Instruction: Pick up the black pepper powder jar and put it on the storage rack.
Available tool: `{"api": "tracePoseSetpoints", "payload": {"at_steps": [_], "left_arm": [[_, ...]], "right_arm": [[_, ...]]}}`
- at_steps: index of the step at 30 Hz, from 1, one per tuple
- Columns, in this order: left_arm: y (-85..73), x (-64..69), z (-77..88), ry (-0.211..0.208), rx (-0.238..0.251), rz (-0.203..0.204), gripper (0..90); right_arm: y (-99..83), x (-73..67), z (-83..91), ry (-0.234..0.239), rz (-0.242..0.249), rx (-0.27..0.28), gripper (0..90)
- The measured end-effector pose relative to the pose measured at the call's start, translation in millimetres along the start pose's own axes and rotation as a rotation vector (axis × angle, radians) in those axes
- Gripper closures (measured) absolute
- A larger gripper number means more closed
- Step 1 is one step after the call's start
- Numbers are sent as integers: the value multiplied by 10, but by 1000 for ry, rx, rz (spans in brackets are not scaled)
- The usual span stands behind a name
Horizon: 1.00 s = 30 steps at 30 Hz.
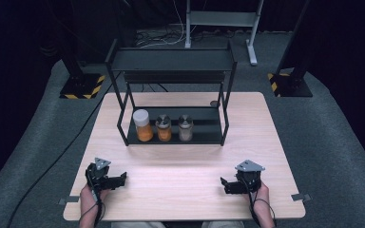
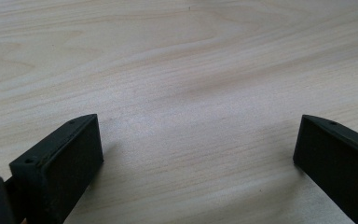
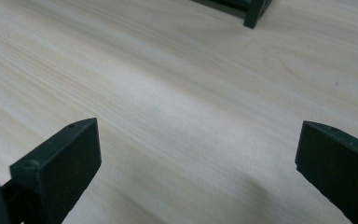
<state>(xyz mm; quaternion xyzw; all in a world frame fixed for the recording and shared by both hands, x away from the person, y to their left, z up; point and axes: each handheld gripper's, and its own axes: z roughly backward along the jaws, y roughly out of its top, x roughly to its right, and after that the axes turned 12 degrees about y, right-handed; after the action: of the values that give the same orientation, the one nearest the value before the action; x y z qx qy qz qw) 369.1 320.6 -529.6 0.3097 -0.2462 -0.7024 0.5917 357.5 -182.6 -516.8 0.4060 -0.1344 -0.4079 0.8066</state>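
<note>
From the high view three jars [image 1: 164, 127] stand on the low shelf of a black rack [image 1: 171, 59] far on the table [image 1: 180, 171], while each gripper view shows the left gripper [image 2: 196, 154] and right gripper [image 3: 198, 154] spread wide over bare wood, holding nothing.

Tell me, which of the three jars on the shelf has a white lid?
The leftmost jar, holding orange powder; the other two have dark metallic caps.
</note>
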Motion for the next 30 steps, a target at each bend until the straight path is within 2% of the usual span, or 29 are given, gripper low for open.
{"api": "tracePoseSetpoints", "payload": {"at_steps": [6,8,16,30], "left_arm": [[0,1,1,1,-1,1,6],[-1,1,0,1,-1,1,6],[-1,5,0,4,-1,4,4],[0,5,0,5,-3,2,3]], "right_arm": [[-104,57,26,9,-24,-10,0],[-134,59,40,13,-35,10,0],[-146,67,51,20,-46,11,0],[-151,53,54,-15,-43,19,0]]}}
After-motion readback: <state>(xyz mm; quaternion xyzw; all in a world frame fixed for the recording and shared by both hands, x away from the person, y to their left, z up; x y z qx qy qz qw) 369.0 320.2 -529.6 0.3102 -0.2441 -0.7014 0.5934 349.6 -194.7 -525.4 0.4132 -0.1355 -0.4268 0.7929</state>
